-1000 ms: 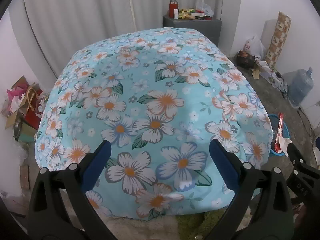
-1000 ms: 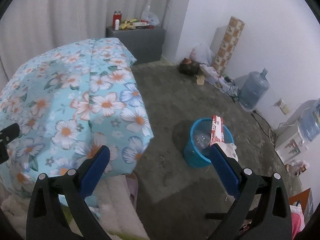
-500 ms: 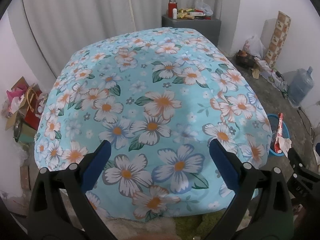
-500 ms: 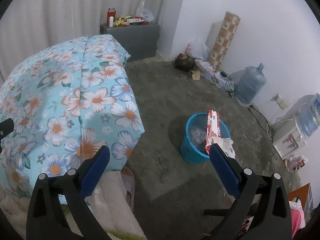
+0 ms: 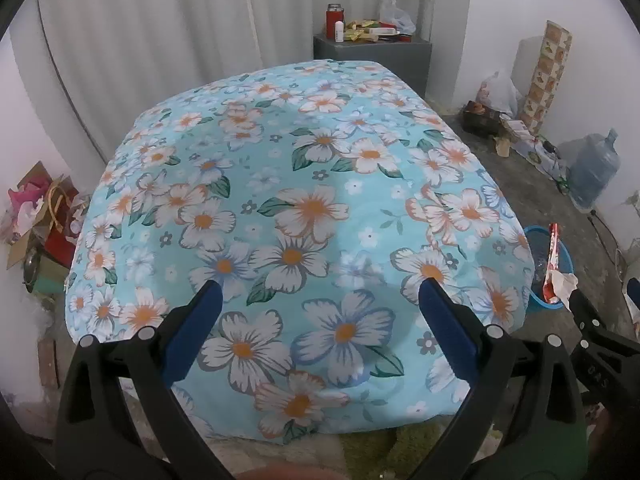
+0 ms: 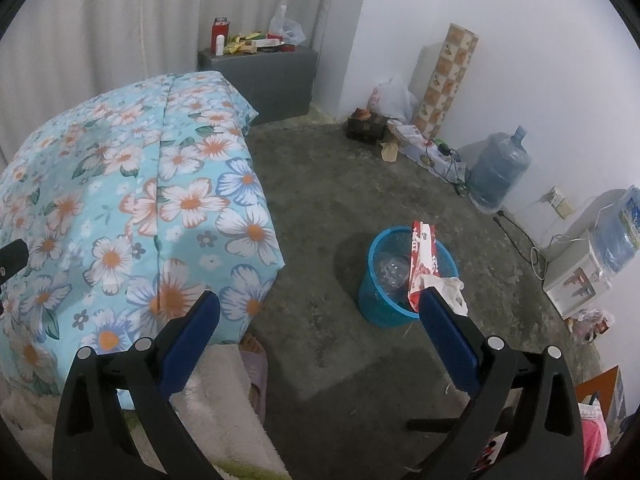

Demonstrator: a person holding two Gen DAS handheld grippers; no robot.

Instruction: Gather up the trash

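A blue trash bin (image 6: 380, 308) stands on the concrete floor right of the bed; it shows too in the left wrist view as the bin (image 5: 564, 252). Inside it are a clear plastic bottle (image 6: 394, 272), a red and white wrapper (image 6: 423, 256) sticking up, and a crumpled white paper (image 6: 450, 288) on the rim. My right gripper (image 6: 320, 308) is open and empty, held above the floor near the bin. Open and empty as well, my left gripper (image 5: 320, 298) hovers over the bed's blue floral cover (image 5: 304, 216).
A grey cabinet (image 6: 272, 76) with a red jar and packets stands behind the bed. Along the right wall are a bag, a patterned roll (image 6: 446, 80), a water jug (image 6: 498, 168), cables and a dispenser (image 6: 576, 276). Boxes and paper (image 5: 36, 216) pile up left of the bed.
The right gripper has swung right and a bit forward, so the bin sits nearer the view's centre. The left gripper has barely moved over the bed.
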